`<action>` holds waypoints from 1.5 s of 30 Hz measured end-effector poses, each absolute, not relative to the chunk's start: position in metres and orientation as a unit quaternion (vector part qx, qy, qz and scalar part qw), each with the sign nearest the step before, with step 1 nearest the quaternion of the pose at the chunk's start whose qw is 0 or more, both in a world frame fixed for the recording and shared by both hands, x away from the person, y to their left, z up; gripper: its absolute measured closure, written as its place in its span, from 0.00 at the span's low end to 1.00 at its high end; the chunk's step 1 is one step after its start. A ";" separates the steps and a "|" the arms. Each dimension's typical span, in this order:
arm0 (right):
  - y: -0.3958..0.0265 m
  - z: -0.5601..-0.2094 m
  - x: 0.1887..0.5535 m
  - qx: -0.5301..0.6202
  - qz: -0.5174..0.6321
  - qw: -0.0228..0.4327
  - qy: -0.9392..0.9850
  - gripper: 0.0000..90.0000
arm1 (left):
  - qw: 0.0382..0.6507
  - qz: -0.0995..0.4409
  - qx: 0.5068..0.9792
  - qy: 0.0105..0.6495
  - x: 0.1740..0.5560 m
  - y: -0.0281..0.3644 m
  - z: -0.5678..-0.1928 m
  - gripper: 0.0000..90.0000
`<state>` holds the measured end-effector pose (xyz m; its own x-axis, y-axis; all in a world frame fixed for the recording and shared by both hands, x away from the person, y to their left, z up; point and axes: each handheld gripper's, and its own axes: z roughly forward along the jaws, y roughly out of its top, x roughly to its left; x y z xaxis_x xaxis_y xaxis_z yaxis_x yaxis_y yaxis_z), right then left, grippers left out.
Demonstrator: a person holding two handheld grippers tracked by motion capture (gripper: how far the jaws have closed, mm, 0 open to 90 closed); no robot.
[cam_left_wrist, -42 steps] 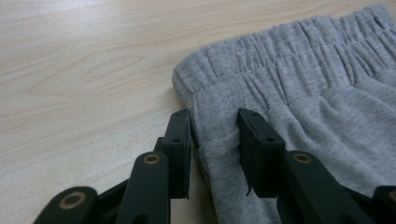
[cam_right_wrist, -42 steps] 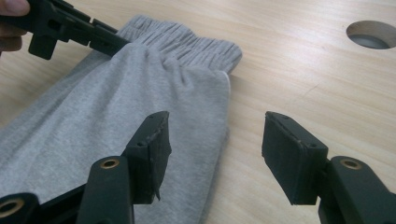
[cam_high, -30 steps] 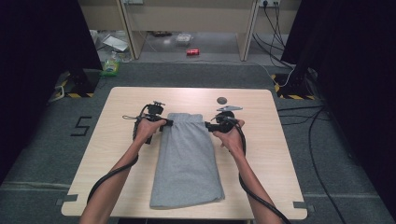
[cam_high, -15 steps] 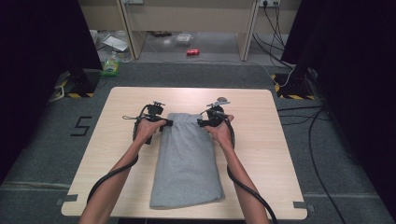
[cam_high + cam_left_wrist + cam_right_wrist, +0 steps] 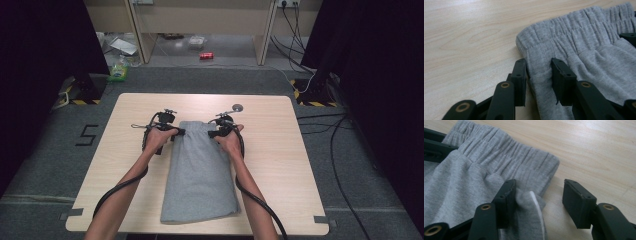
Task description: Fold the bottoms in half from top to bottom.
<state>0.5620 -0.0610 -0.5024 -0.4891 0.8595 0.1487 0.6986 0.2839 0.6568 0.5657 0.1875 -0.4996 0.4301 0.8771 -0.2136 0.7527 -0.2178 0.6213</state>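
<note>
High view: one pair of grey knit shorts (image 5: 200, 175) lies flat and long in the middle of the pale wood-grain table (image 5: 300, 165), its gathered, ribbed elastic waistband at the far end. Two black grippers sit at that waistband, one at each corner. The left gripper (image 5: 537, 75) is clamped on a fold of soft jersey at the shorts' edge just below the waistband. The right gripper (image 5: 539, 200) has just been closing; its jaws stand apart, one flat pad against the fabric, the other over bare wood just beside the shorts' corner, with a white strip (image 5: 535, 206) showing in the bunched hem between them.
</note>
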 end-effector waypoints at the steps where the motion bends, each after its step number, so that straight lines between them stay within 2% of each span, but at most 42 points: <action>1: -0.060 -0.502 0.562 0.492 0.339 0.119 0.793 0.51 | 0.339 0.092 0.775 0.526 0.566 0.188 -0.500 0.72; 5: -0.059 -0.502 0.562 0.491 0.340 0.113 0.794 0.58 | 0.338 0.093 0.775 0.526 0.566 0.187 -0.499 0.72; 12: -0.059 -0.502 0.562 0.506 0.353 0.080 0.783 0.80 | 0.344 0.095 0.775 0.522 0.565 0.187 -0.500 0.74; 17: -0.061 -0.504 0.559 0.515 0.369 0.074 0.770 0.87 | 0.347 0.101 0.775 0.519 0.564 0.186 -0.499 0.77; 26: -0.068 -0.489 0.558 0.514 0.395 0.082 0.757 0.89 | 0.373 0.109 0.766 0.512 0.564 0.184 -0.484 0.80; 34: -0.079 -0.465 0.559 0.503 0.432 0.097 0.742 0.89 | 0.400 0.129 0.760 0.496 0.562 0.181 -0.452 0.80; 45: -0.089 -0.441 0.530 0.459 0.475 0.105 0.744 0.89 | 0.438 0.145 0.768 0.444 0.526 0.190 -0.425 0.80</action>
<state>0.5296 -0.0887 -0.4412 -0.5575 0.7816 0.2796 0.5826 0.1284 0.8025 0.5256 0.1904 -0.4253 0.5636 0.8091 -0.1664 0.5548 -0.2215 0.8019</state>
